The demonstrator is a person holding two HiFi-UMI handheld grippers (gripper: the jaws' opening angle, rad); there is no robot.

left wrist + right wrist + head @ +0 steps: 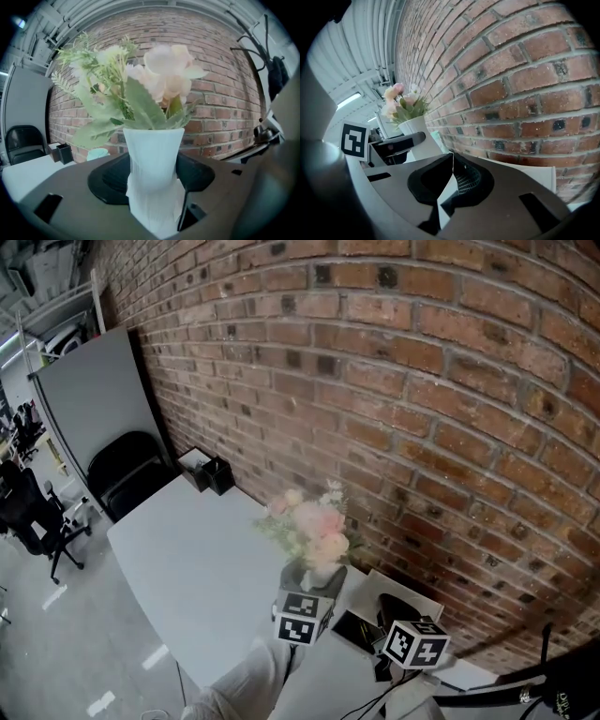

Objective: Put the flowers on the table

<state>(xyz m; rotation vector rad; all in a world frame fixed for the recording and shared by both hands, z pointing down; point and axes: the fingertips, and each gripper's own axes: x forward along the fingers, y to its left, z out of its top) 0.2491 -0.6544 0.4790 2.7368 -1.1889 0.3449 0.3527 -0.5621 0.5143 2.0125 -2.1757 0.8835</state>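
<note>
Pink flowers (314,526) with green leaves stand in a white ribbed vase (152,164). My left gripper (152,176) is shut on the vase, one jaw on each side of its body. In the head view the vase (317,576) is over the near right part of the white table (202,568), close to the brick wall; its base is hidden. My right gripper (451,161) is shut with nothing in it, and sits right of the left one (410,638). The right gripper view shows the flowers (401,101) and the left gripper (398,143) off to its left.
Two black pen holders (208,472) stand at the table's far end by the brick wall (422,409). A black chair (131,474) and a grey board (94,399) are beyond them. A white sheet (417,594) with dark items lies on the table at the right.
</note>
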